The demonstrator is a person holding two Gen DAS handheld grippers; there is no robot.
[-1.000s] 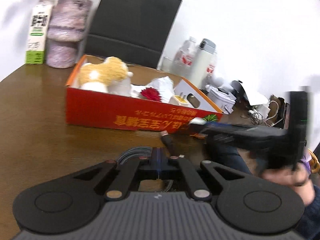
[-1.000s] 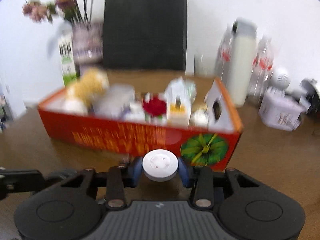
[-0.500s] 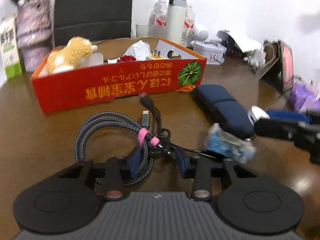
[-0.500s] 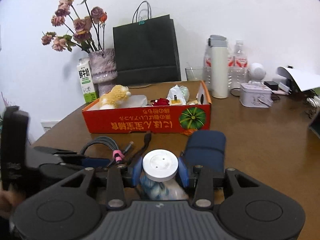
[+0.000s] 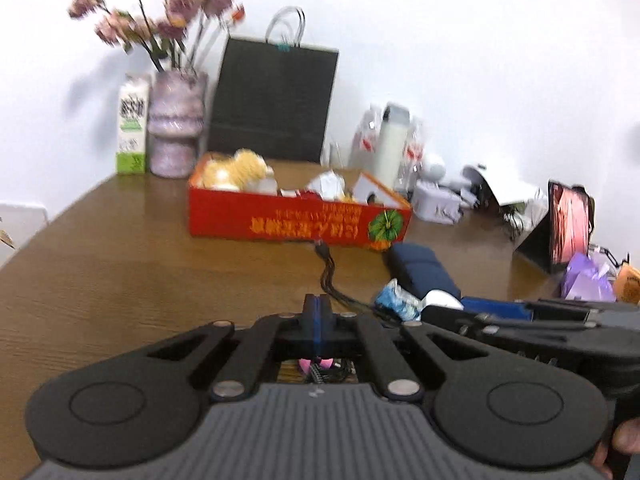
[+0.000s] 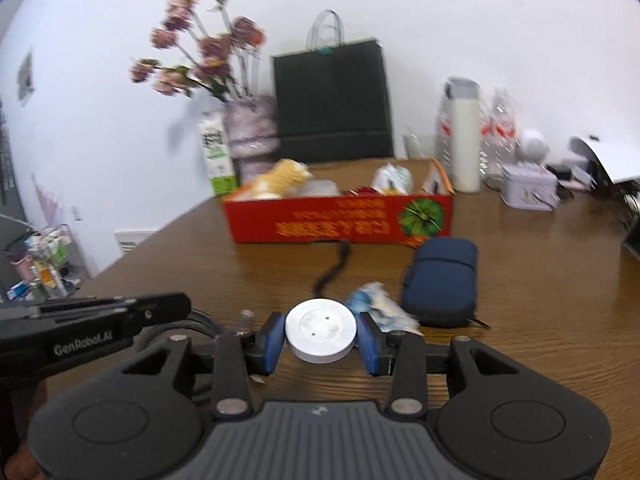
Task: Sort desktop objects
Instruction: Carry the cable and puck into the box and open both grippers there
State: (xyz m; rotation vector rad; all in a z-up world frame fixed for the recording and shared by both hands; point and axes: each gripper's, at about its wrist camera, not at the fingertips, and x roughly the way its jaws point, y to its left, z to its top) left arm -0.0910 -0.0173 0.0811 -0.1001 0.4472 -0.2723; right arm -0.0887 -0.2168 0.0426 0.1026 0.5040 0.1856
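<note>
One white round puck (image 6: pixel 320 335) sits pinched in our right gripper (image 6: pixel 321 342), above the brown table (image 6: pixel 540 312).
Our left gripper (image 5: pixel 317 314) has its two fingers pressed together on one cable (image 5: pixel 330 276). Near us lie one blue pouch (image 6: pixel 441 281) and one crinkly wrapper (image 6: pixel 374 306); behind them sits one red box (image 6: pixel 340 222).

White round puck (image 6: pixel 320 333) between blue pads (image 6: pixel 273 343).

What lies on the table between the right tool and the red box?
In the right wrist view, between the right tool, shut on a white puck, and the red box: a black cable end and a blue-white wrapper.
</note>
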